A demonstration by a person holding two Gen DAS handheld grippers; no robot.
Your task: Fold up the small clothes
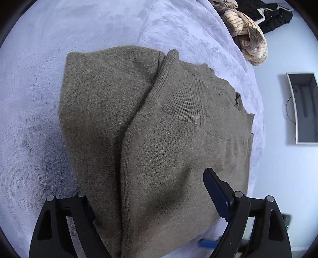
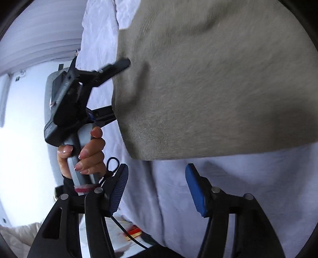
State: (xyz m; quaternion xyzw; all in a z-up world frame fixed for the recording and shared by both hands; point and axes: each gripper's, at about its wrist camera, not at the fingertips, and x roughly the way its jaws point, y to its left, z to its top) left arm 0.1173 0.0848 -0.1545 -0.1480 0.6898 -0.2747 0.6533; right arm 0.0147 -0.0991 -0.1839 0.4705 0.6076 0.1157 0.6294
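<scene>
An olive knit sweater (image 1: 151,127) lies folded on a pale lavender blanket (image 1: 39,99), its ribbed hem folded over on top. My left gripper (image 1: 151,200) is open wide, one finger above the near edge of the sweater and the other hidden under it. In the right wrist view the sweater (image 2: 208,83) fills the upper right, and the left gripper (image 2: 117,89) straddles its edge, held by a hand (image 2: 85,154). My right gripper (image 2: 157,186) is open and empty over bare blanket (image 2: 248,178), just short of the sweater's edge.
A striped beige garment (image 1: 246,37) and black clothes (image 1: 274,15) lie at the blanket's far right edge. A white-framed box (image 1: 304,107) sits on the floor to the right. A red item (image 2: 133,232) lies below the bed edge.
</scene>
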